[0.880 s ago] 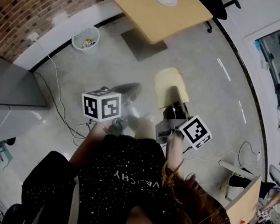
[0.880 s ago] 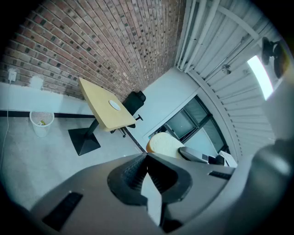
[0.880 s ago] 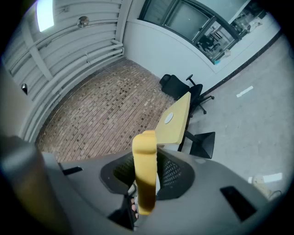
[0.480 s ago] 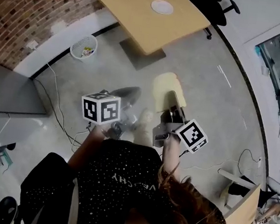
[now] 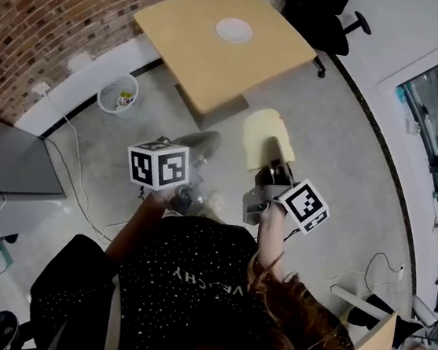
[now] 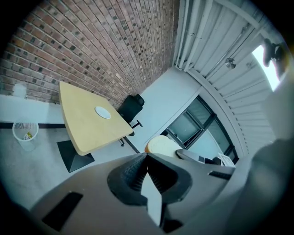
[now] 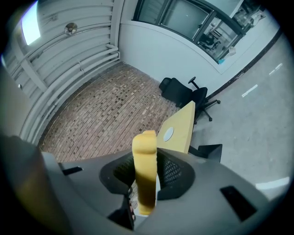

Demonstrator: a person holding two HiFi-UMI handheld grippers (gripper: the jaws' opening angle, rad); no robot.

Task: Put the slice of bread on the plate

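Gripping the slice of bread (image 5: 260, 132) on edge, the right tool (image 7: 148, 161) has its jaws narrowly apart, pads pressed on both faces. The left tool (image 6: 147, 158) holds nothing, its jaws closed tip to tip. Across grey floor (image 5: 338, 169) stands the wooden counter (image 5: 216, 71), carrying the white plate (image 5: 234, 29), well apart from the bread. Beyond are a brick wall (image 5: 49, 7) and a black office chair (image 5: 325, 17).

One bread slice (image 5: 265, 139); one plate (image 5: 234, 29); one table (image 5: 192, 58); one wastebasket (image 5: 117, 94)
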